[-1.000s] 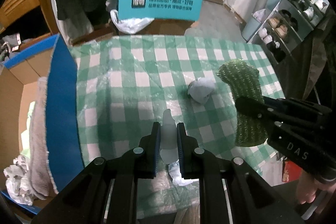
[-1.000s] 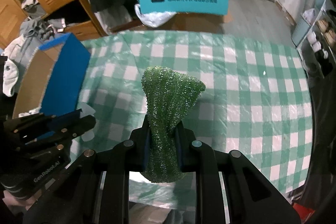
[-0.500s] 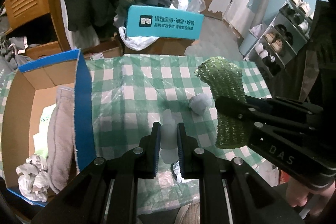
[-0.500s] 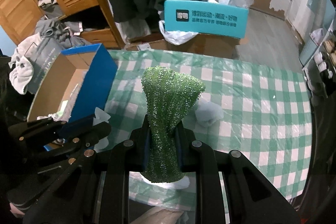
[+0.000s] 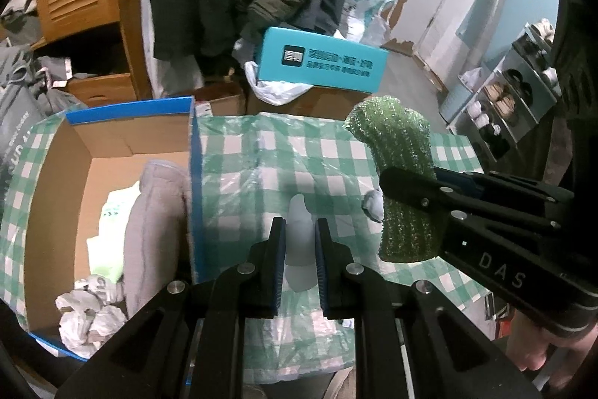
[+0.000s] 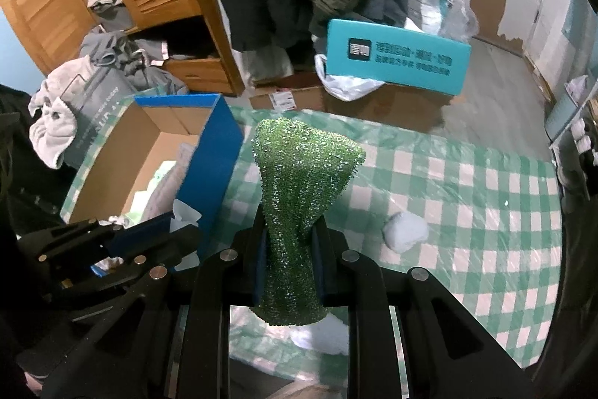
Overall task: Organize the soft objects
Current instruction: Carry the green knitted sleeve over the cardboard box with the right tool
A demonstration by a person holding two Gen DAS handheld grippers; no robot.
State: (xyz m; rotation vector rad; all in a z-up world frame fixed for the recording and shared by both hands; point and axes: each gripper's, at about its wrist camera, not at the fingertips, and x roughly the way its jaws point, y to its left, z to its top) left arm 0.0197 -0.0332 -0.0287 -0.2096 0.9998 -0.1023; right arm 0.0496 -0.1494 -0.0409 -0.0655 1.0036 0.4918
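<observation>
the right claw point(image 6: 287, 258) is squeezing a green, sparkly scouring pad point(image 6: 299, 197) while the left claw point(image 5: 299, 251) is pinching a pale crumpled tissue point(image 5: 299, 242), both raised above the bench point(image 5: 329, 156) (likely bound for the blue-edged cardboard box point(image 5: 194, 152), already holding soft things).

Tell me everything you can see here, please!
Green sponge cloth: one, sparkly green, pinched in the right tongs.
White tissue: one, white, pinched in the left tongs.
Crumpled ball: one, pale blue-white, on the tablecloth.
Cardboard box: one, blue outside, brown inside, on the table's left, holding a grey towel and crumpled paper.
Tablecloth: one, green and white checks.
Teal box: one, behind the table.
Left tongs: black, shut.
Right tongs: black, shut.
</observation>
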